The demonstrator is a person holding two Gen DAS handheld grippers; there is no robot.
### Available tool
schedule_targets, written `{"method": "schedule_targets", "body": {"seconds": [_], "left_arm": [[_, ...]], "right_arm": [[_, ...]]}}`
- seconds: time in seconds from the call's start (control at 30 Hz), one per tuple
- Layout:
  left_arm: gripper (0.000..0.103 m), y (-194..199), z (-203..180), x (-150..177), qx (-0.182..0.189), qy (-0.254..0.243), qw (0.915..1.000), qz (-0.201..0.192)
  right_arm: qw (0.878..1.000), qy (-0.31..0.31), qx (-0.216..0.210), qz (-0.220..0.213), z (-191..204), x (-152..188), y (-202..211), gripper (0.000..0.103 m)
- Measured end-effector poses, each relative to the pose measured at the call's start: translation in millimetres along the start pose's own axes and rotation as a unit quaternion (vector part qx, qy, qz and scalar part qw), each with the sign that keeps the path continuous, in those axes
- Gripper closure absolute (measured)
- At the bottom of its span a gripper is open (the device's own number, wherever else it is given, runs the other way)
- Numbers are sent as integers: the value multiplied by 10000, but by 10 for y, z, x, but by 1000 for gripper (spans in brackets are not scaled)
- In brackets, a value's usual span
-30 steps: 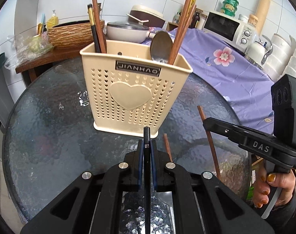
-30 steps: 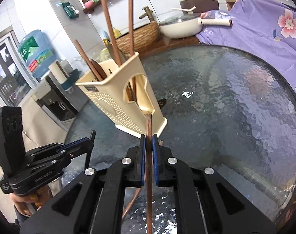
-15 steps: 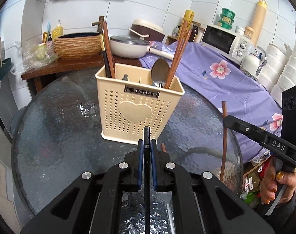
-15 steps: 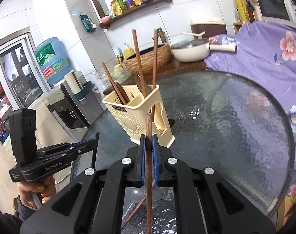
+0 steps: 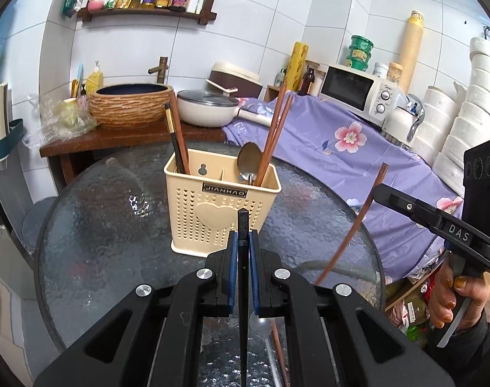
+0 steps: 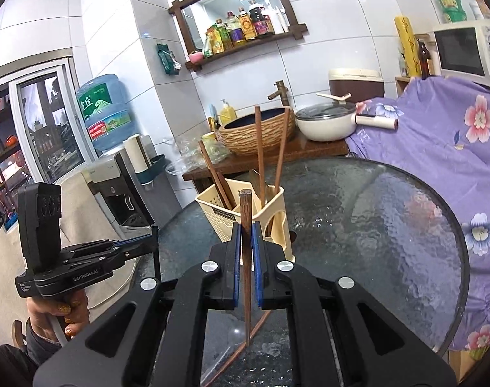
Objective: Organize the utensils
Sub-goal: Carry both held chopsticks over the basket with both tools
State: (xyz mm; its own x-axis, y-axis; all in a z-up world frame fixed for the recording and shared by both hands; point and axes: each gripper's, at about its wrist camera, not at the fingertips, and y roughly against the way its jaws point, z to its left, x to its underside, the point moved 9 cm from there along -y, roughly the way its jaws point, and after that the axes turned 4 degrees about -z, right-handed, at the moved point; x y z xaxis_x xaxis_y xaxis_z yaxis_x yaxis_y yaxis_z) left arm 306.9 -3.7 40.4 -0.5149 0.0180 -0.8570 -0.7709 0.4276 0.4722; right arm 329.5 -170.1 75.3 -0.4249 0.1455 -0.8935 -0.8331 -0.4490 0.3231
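Left gripper [image 5: 243, 242] clamped tight on a black chopstick [image 5: 244, 225], tip poking up past the pads. Right gripper [image 6: 246, 242] clamped on a brown wooden chopstick [image 6: 245, 213], held near upright. Both hover above the glass table [image 5: 93, 225], just short of the cream utensil holder [image 5: 212, 219]. Holder already carries chopsticks and a spoon [image 5: 248, 161]. One more brown chopstick [image 6: 245, 345] lies on the glass under the right gripper.

Both grippers are matte black with blue pads and silver round screws. The right gripper [image 5: 378, 190] carries white "DAS" lettering, the left gripper [image 6: 154, 245] "GenRobot.AI" (smaller print unreadable). Glittery gold nail polish; dark sleeves at both wrists.
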Motion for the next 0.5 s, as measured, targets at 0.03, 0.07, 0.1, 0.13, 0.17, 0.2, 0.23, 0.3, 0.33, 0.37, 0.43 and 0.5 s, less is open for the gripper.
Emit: {"method": "schedule_targets", "body": {"seconds": [0.03, 0.07, 0.1, 0.13, 0.17, 0.2, 0.23, 0.3, 0.33, 0.37, 0.43, 0.5], "left_arm": [[96, 17, 2, -13, 15, 5, 10000, -18], [96, 30, 1, -25, 29, 8, 10000, -33], [96, 44, -1, -43, 42, 11, 10000, -54], [96, 56, 16, -51, 47, 12, 10000, -70], [96, 70, 26, -74, 41, 9, 9999, -97], [96, 76, 30, -87, 39, 7, 9999, -112], [96, 91, 32, -107, 35, 2, 9999, -140], [96, 115, 39, -151, 34, -12, 9998, -182], [96, 132, 45, -173, 28, -21, 9998, -208], [96, 152, 48, -210, 17, -33, 9997, -248], [96, 183, 48, -281, -1, -54, 9995, -321], [96, 208, 59, -381, -21, -54, 9992, -404]], "right_arm": [[10000, 21, -1, -20, 14, -18, 11, 95], [10000, 41, -4, -52, 26, -49, 25, 95], [10000, 49, -5, -73, 29, -71, 32, 95], [9999, 62, -5, -93, 35, -100, 38, 95], [9999, 85, 3, -111, 41, -132, 41, 95], [9999, 106, 13, -123, 45, -157, 39, 95], [9998, 132, 22, -137, 53, -183, 38, 95], [9997, 170, 36, -189, 71, -250, 44, 96], [9996, 177, 36, -207, 73, -282, 47, 96], [9996, 198, 27, -216, 83, -325, 47, 95], [9995, 212, 19, -238, 88, -387, 43, 96], [9994, 265, -15, -223, 116, -449, 33, 95]]}}
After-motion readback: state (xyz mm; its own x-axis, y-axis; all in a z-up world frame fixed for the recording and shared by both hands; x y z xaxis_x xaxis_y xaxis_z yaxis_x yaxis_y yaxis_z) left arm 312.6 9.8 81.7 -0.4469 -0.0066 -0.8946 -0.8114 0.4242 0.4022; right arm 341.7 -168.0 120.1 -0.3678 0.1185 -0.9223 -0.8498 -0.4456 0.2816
